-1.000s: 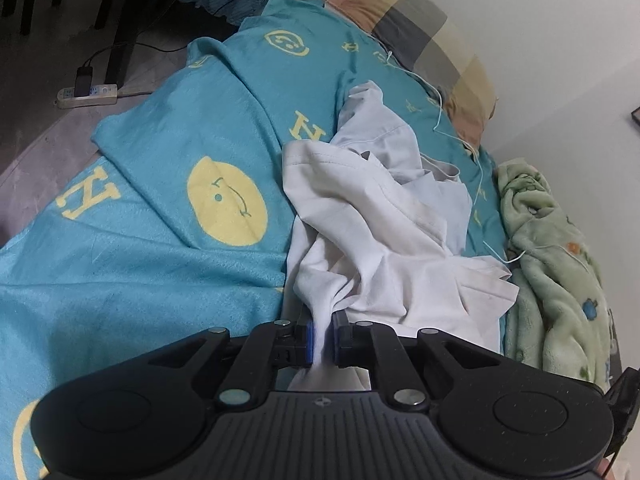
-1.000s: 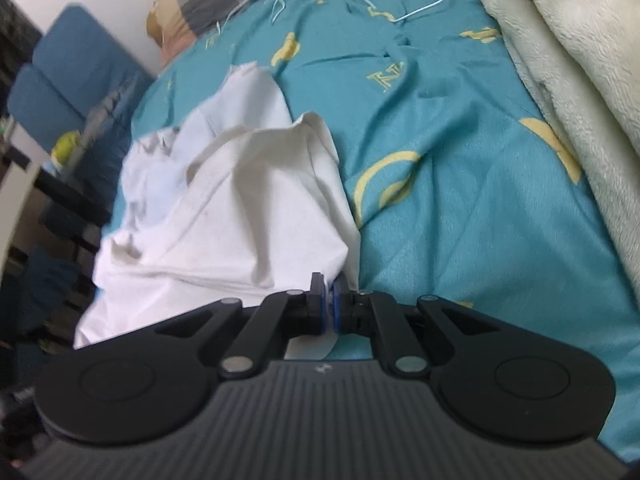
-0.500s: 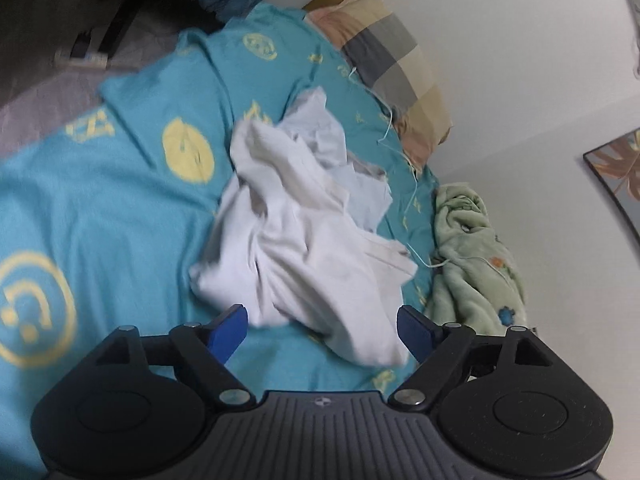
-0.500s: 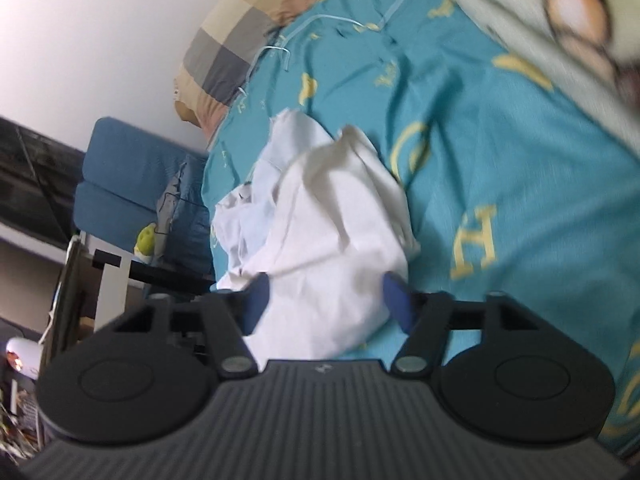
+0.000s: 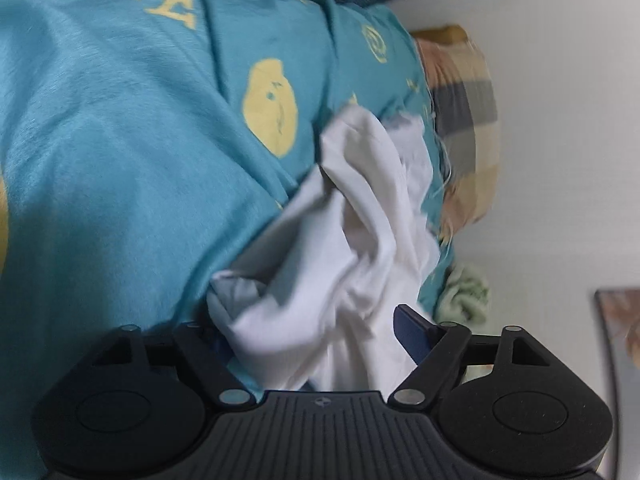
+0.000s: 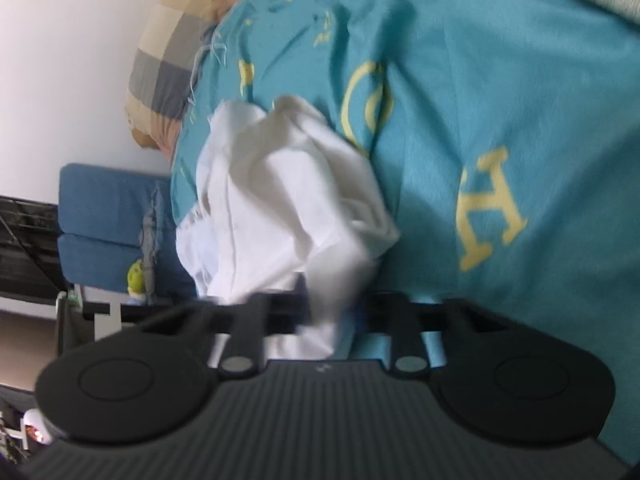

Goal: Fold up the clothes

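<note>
No fold is made yet: the white garment [image 5: 352,248] lies crumpled at frame centre on the teal bedsheet [image 5: 120,152]. Left gripper [image 5: 316,340] is spread wide with cloth bunched between its fingers. Right gripper [image 6: 324,316] looks spread too, though blur and cloth hide its fingertips.

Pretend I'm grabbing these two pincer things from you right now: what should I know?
Left gripper: open, white garment lying between its fingers, not pinched.
Right gripper: also open, image blurred, cloth bunched right in front of it.
The garment sits crumpled in a heap on the teal bedsheet, near the checked pillow.
Done: nothing folded that I can see.
Left: spread it flat, then fold.
</note>
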`<state>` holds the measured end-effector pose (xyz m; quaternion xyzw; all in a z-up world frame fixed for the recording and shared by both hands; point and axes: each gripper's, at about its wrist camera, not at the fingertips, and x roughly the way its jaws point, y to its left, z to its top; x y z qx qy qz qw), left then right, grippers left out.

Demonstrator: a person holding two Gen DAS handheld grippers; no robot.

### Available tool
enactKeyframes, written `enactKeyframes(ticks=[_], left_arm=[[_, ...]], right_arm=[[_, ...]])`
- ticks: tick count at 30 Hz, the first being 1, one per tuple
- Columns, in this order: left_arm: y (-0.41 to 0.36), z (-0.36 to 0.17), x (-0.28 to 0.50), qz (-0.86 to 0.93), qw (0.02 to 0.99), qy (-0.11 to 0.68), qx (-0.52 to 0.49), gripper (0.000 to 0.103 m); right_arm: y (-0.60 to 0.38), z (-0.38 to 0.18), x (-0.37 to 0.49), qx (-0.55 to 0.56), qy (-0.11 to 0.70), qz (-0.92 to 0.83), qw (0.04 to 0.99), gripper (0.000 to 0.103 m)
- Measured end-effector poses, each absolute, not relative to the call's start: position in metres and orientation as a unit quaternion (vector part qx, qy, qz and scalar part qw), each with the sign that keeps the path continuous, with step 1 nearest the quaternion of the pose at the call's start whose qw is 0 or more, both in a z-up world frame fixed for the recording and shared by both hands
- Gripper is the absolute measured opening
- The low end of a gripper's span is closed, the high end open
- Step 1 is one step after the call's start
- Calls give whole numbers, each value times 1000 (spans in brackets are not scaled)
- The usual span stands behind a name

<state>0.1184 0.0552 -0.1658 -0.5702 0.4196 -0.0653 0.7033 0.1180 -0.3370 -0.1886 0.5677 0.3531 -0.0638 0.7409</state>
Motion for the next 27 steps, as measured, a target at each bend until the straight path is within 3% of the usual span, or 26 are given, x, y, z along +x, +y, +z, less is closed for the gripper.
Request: enactKeyframes(ticks=[1, 3, 5, 6, 14, 20, 27], left_arm=[[58, -168, 118, -61, 698, 416, -580, 64], [62, -168, 117, -60, 697, 410, -585, 35], [66, -162, 116, -73, 703, 399, -584, 18], [68, -156, 116, -84, 707, 391, -584, 16], [101, -89, 82, -127, 730, 335, -582, 13], [112, -79, 26, -106, 732, 365, -566, 13], [140, -57, -31, -121, 716, 355, -588, 13]], right_arm=[[-338, -187, 117, 570, 346, -62, 742, 13], [-340, -182, 115, 564, 339, -61, 750, 12], [-343, -177, 113, 558, 332, -60, 758, 11], [-344, -175, 112, 559, 327, -57, 760, 11], [-348, -108, 80, 523, 283, -16, 804, 10], [-337, -107, 25, 512, 322, -39, 796, 10], [-332, -78, -28, 518, 309, -27, 797, 11]])
